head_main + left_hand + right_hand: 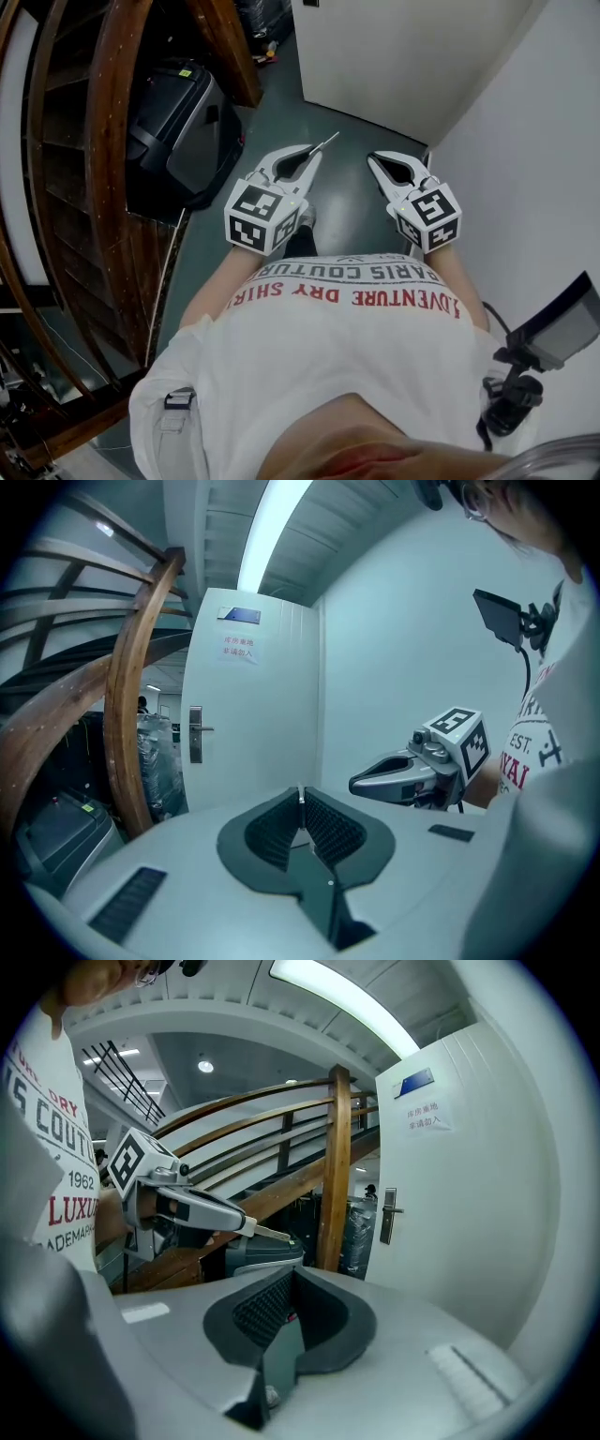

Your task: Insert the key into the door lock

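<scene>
A white door (pixel 403 56) stands ahead of me; its metal handle and lock plate (pixel 195 733) are on its left side, also seen as the handle (pixel 387 1214) in the right gripper view. My left gripper (pixel 314 152) is shut on a thin metal key (pixel 326 143) that sticks out forward toward the door. In the left gripper view the key (pixel 301 797) shows edge-on between the ribbed pads. The right gripper view shows the key (pixel 272 1234) jutting from the left gripper (pixel 187 1206). My right gripper (pixel 373 159) is shut and holds nothing, level with the left and apart from it.
A curved wooden stair railing (pixel 103 169) and a black machine (pixel 178 122) fill the left side. A white wall (pixel 525 178) runs along the right. A dark screen on a stand (pixel 553 328) sits at my right side. Plastic-wrapped goods (pixel 157 761) stand left of the door.
</scene>
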{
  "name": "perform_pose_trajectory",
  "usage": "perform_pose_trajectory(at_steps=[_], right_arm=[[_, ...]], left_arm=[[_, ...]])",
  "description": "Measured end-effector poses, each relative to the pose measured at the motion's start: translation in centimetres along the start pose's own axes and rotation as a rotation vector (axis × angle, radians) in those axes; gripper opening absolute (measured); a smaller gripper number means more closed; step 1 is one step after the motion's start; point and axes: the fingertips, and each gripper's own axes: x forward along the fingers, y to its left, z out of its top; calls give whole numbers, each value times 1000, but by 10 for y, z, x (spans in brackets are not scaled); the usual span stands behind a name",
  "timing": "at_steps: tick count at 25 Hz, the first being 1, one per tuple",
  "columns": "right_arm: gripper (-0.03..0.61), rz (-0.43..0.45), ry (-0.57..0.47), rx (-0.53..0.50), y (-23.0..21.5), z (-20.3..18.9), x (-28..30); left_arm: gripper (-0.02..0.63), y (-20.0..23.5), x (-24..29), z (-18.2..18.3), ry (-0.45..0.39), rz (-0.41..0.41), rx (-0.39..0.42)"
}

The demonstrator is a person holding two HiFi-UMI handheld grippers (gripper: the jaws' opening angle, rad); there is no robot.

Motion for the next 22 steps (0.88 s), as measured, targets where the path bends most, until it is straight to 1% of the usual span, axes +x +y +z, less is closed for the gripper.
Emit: perform_pose_trajectory(at_steps=[3,8,10,13,17,19,22], right_arm=[[2,3,5,10,-37,18,59],[2,-3,24,40,-99,44,173],[2,-17,26,42,-128,62,216],[2,-43,7,24,-167,96,269],[2,-90,-28,5,-207,125,309],[3,-107,-30,1,-220,128,322],[3,-123,-14,1,-235,122,337]], left_arm=[[23,62,34,11,13,3,-21],[23,180,97,31,40,-10,-44],[23,227,125,49,38,-21,-41],[23,289,159,82,15,-27,-14],[23,339,189,114,-24,-41,17],[23,356,202,120,-33,-50,18],[23,374,220,123,-36,-65,19]])
